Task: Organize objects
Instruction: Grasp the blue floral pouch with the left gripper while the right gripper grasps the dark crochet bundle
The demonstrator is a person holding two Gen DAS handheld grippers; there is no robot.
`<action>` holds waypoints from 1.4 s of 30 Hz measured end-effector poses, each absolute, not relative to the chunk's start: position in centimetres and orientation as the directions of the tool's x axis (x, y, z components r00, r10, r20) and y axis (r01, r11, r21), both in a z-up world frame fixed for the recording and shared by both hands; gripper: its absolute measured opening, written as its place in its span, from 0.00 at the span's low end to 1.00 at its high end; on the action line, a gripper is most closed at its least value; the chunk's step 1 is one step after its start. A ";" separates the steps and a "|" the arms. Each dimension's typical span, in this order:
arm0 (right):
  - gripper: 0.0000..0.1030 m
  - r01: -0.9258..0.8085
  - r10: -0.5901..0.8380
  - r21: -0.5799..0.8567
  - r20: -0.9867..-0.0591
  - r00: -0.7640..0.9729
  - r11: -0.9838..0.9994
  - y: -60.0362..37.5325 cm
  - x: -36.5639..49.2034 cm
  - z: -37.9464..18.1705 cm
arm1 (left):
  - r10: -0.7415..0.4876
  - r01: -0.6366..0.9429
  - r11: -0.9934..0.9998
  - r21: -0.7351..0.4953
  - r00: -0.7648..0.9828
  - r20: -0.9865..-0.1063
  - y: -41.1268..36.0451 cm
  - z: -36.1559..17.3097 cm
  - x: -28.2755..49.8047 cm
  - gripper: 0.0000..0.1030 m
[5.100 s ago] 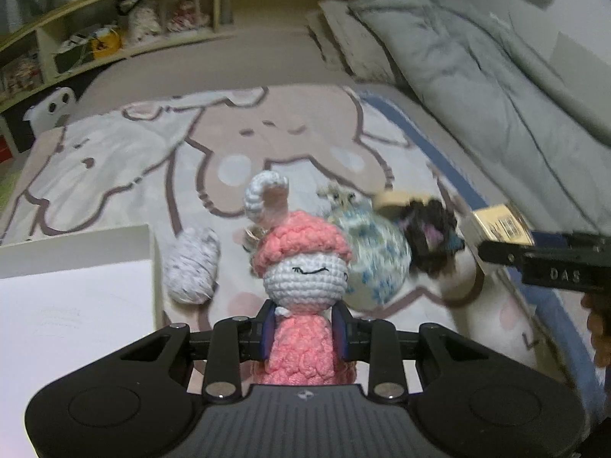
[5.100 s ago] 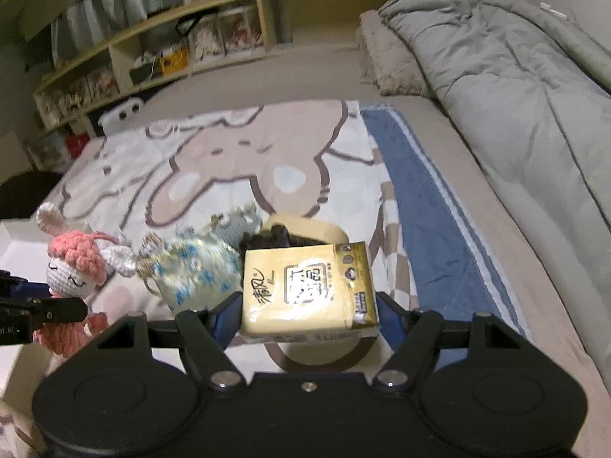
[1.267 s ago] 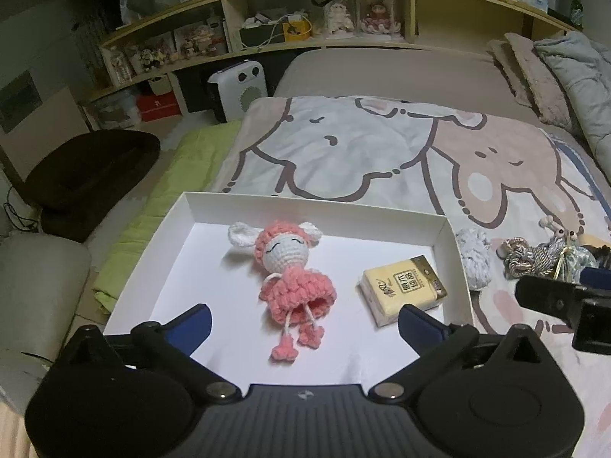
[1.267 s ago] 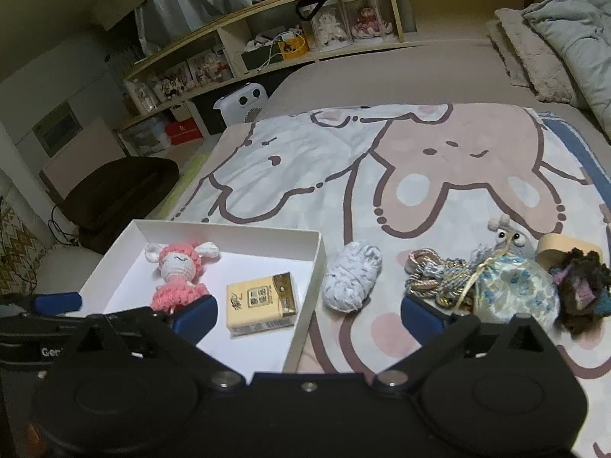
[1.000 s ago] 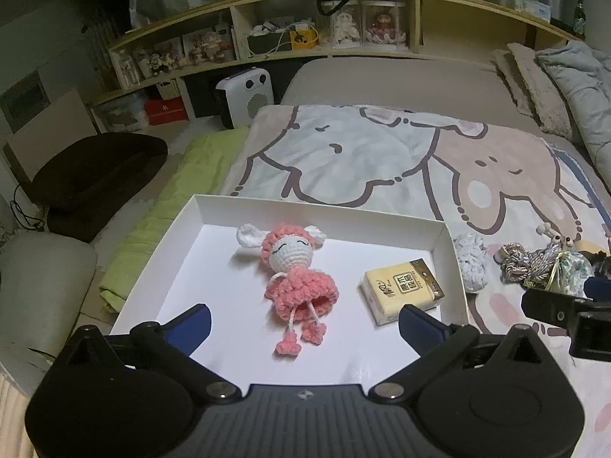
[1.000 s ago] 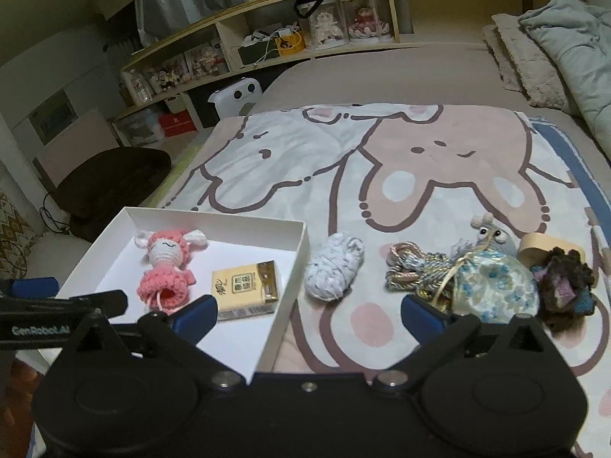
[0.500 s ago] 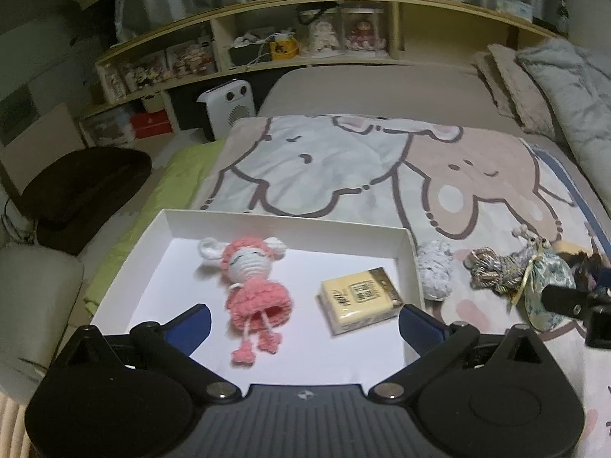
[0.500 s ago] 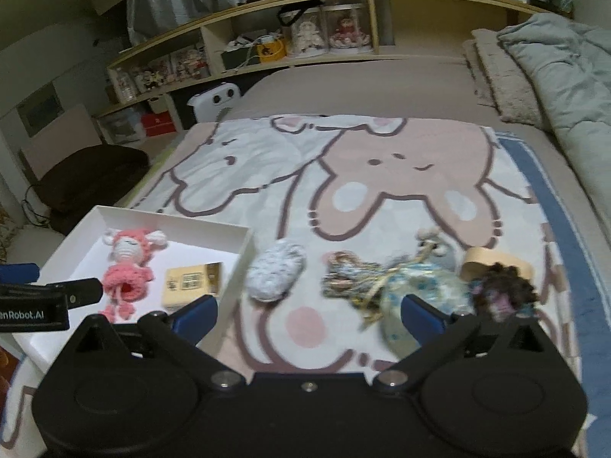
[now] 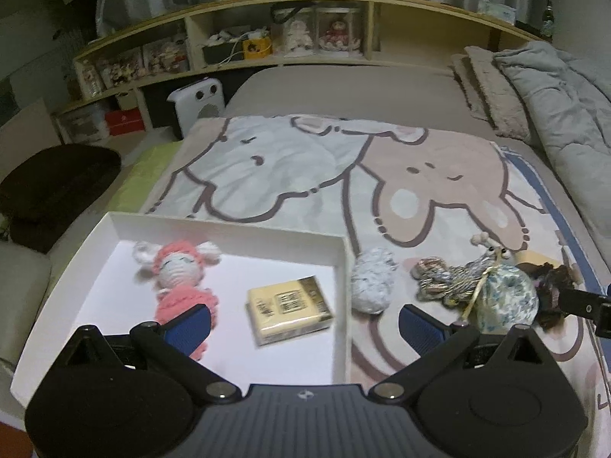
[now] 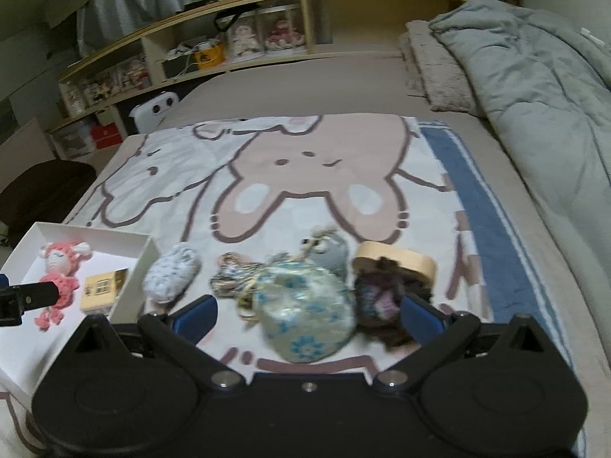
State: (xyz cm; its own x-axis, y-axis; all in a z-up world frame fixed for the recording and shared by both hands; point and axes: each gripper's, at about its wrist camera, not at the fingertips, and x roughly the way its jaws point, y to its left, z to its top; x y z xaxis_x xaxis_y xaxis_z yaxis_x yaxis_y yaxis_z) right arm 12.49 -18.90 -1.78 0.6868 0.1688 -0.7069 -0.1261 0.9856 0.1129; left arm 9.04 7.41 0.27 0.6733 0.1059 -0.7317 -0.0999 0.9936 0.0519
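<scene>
A white box [image 9: 229,227] holds a pink crochet doll [image 9: 179,278] and a yellow tissue pack [image 9: 288,309]. My left gripper [image 9: 303,322] hangs open over the box's right part, nothing between its fingers. On the blanket beside the box lie a grey-white yarn ball [image 10: 172,278], a tangle of cord [image 10: 233,273], a blue-flowered pouch [image 10: 309,311], a small grey snail toy [image 10: 328,248], a dark yarn bundle [image 10: 385,297] and a tan wooden box [image 10: 397,259]. My right gripper [image 10: 307,318] is open just before the pouch, its pads on either side of it, apart.
A cartoon-animal blanket [image 10: 305,168] covers the bed. A grey duvet [image 10: 534,87] and pillows [image 10: 439,72] lie along the right. Wooden shelves [image 9: 305,38] with dolls and boxes line the far side. A white heater [image 9: 198,101] and a dark cushion [image 9: 49,187] stand left of the bed.
Both grippers have swung right. The right one has come down close over the flowered pouch; the left one now looks across the box's right edge. Doll and tissue pack stay in the box.
</scene>
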 end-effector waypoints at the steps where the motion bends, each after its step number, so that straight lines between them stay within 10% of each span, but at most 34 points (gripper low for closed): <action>1: 1.00 -0.123 0.166 0.112 -0.706 0.688 0.986 -19.3 12.5 -1.8 | 0.102 -0.090 0.994 0.055 0.679 -0.727 6.9 0.2 9.1 1.00; 21: 1.00 0.014 0.104 0.163 -0.688 0.718 0.987 -26.8 15.0 -4.9 | -0.122 0.063 0.992 -0.111 0.729 -0.673 -1.9 -3.7 10.6 0.93; 42: 0.84 0.219 0.301 0.538 -0.712 0.634 0.814 -28.7 18.3 -10.8 | -0.316 0.034 0.921 -0.387 0.645 -0.696 -6.1 -11.5 14.0 0.84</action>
State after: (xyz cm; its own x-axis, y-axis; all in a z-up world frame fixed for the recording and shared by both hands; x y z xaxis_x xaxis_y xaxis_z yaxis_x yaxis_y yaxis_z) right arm 18.31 -28.65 -10.84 0.6341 0.3007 -0.7124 0.2190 0.8137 0.5384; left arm 14.02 -6.13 -11.50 0.6454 -0.3157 -0.6955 0.0337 0.9214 -0.3870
